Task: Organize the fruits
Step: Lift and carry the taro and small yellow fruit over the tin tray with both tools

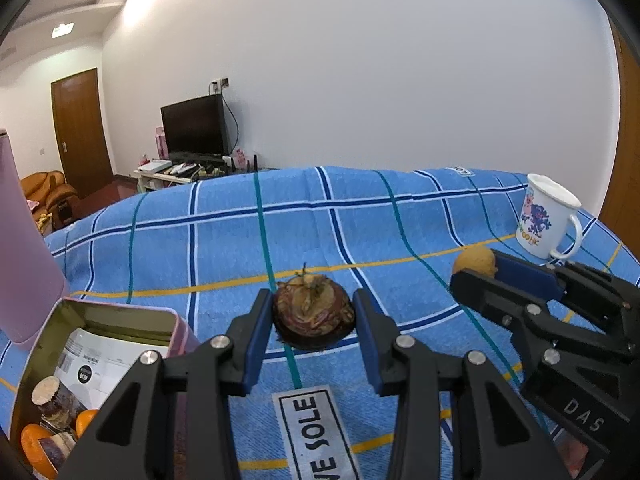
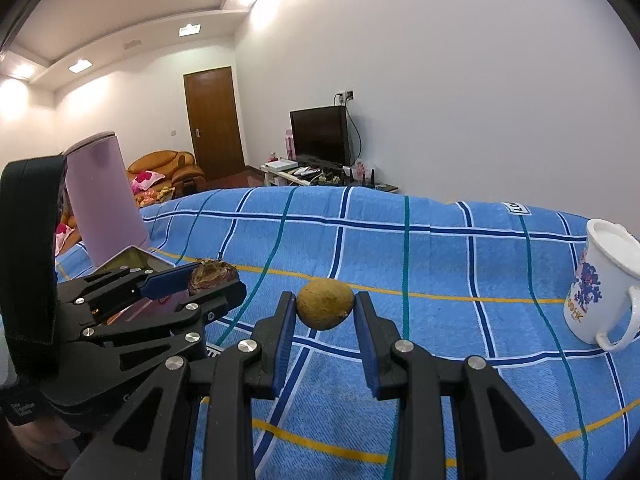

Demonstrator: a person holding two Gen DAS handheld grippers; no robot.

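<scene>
Left wrist view: left hand-held gripper (image 1: 314,312) clamped a dark purple mangosteen (image 1: 313,312) above the blue plaid cloth (image 1: 360,216); only here, the open pink tin (image 1: 176,328) showed oranges (image 1: 34,446) inside.

Right wrist view: right hand-held gripper (image 2: 325,309) pinched a round tan-yellow fruit (image 2: 325,309); white printed mug (image 2: 600,284) stood well right.

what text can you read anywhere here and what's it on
"VE SOLE" – white label sewn on the blue cloth; its start is cut off.
"DAS" – body of the right gripper.
"LO" – small tag at the cloth's far edge, partly cut off.
Coloured letters on the mug – partly hidden, unclear.
Print on the paper in the tin – too small.
</scene>
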